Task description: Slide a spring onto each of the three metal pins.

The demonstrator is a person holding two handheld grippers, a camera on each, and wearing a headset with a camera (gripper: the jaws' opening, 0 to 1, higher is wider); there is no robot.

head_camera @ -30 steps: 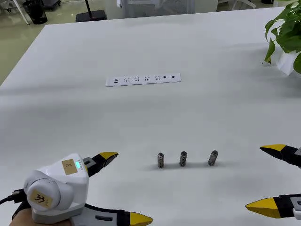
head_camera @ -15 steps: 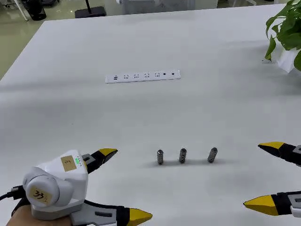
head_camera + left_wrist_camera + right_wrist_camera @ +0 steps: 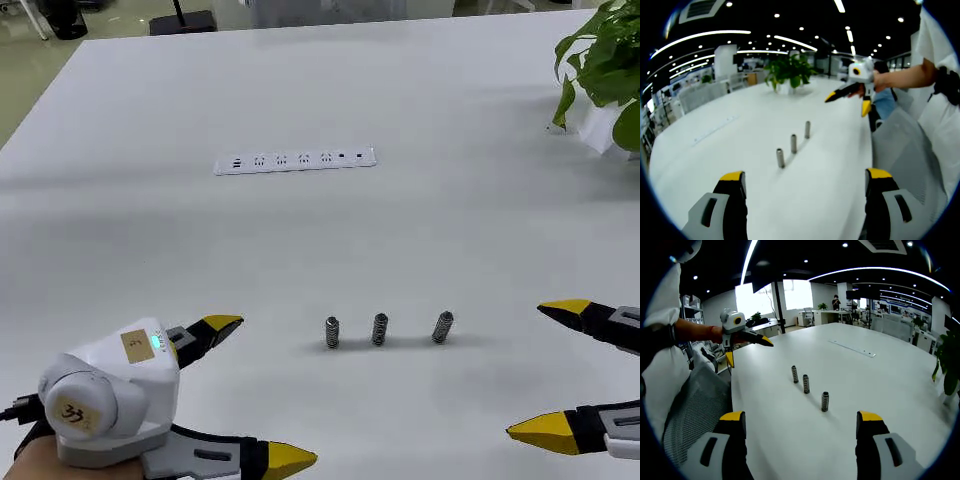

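Three short upright metal pins stand in a row on the white table, left [image 3: 332, 332], middle [image 3: 380, 328] and right [image 3: 443, 326]. Each looks wrapped in a coiled spring, as the right gripper view also shows [image 3: 795, 374] [image 3: 806, 384] [image 3: 825, 401]. My left gripper [image 3: 255, 392] stands open to the left of the row with nothing between its yellow tips. In its own view [image 3: 805, 175] the pins [image 3: 794, 143] are ahead. Equally wide open and holding nothing, my right gripper [image 3: 545, 370] [image 3: 800, 416] sits to the right of the row.
A white power strip [image 3: 295, 160] lies further back on the table. A potted plant [image 3: 600, 70] stands at the far right edge. The near table edge runs close to both grippers. A person's sleeve and arm [image 3: 910, 75] are at the right of the left gripper view.
The head camera has shifted a little, so the picture has moved. Both grippers and the three pins stand as before.
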